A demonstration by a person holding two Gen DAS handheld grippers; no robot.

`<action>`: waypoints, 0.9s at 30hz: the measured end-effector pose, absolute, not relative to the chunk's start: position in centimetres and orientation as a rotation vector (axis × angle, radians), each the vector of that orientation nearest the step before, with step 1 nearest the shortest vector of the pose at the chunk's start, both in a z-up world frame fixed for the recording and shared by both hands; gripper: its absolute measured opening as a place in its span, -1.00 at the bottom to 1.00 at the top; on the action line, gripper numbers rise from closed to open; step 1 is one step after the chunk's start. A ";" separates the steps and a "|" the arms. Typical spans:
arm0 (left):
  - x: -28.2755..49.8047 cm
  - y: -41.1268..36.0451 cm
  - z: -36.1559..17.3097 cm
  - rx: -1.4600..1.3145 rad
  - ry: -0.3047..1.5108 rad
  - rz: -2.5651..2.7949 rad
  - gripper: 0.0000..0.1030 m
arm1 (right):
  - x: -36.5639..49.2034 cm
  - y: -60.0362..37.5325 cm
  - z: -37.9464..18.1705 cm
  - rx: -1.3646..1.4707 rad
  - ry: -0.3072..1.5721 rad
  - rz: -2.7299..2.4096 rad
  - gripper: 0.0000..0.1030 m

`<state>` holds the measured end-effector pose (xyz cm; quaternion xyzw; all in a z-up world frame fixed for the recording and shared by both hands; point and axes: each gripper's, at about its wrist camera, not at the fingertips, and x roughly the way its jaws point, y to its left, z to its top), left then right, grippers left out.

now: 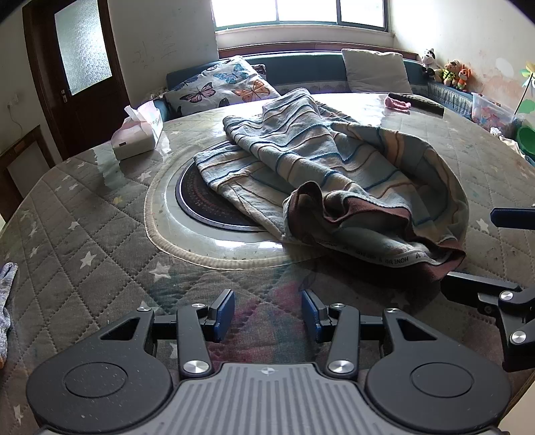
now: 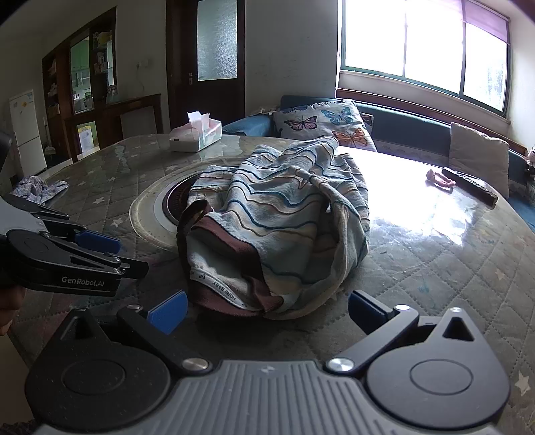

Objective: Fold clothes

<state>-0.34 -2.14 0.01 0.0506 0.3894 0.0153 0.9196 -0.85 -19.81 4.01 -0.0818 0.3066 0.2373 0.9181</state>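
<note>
While both grippers hovered low over the near edge of the tabletop [image 1: 83,217], the striped garment [image 1: 327,174] lay crumpled in a heap at the centre, partly covering the round dark inset plate [image 1: 204,200]. Garment was blue and cream with wavy stripes, brown waistband [image 2: 230,241] facing the near edge, lettered label band visible along it. Nothing folded yet.

Left gripper [image 1: 267,314] had its jaws parted, blue pads empty, held over bare quilted star-print cover just short of the waistband. Right gripper [image 2: 265,309] had its jaws spread wide, empty, its pads either side of the near waistband edge but not closed on it; contact with the fabric could not be told. In the right wrist view the left gripper showed side-on at the left, just beside the garment.

Tissue box [image 1: 137,134] sat toward the far left edge. Small pink item [image 1: 397,103] and a dark flat object [image 2: 468,184] lay near the far right edge. Grey-blue cloth [image 2: 38,189] rested at the left edge. Butterfly pillow [image 1: 220,83] and a grey cushion [image 1: 374,70] sat on the bench beyond the far edge, under the window [image 1: 301,13].
</note>
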 end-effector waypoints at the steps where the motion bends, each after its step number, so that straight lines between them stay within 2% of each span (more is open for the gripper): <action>1: -0.3 -2.2 0.0 0.105 0.801 0.031 -0.09 | -0.8 -19.8 4.0 -0.168 0.630 0.489 1.00; 27: 0.3 -2.8 0.2 0.119 0.820 -0.004 -0.09 | -0.3 -19.5 4.1 -0.168 0.643 0.505 1.00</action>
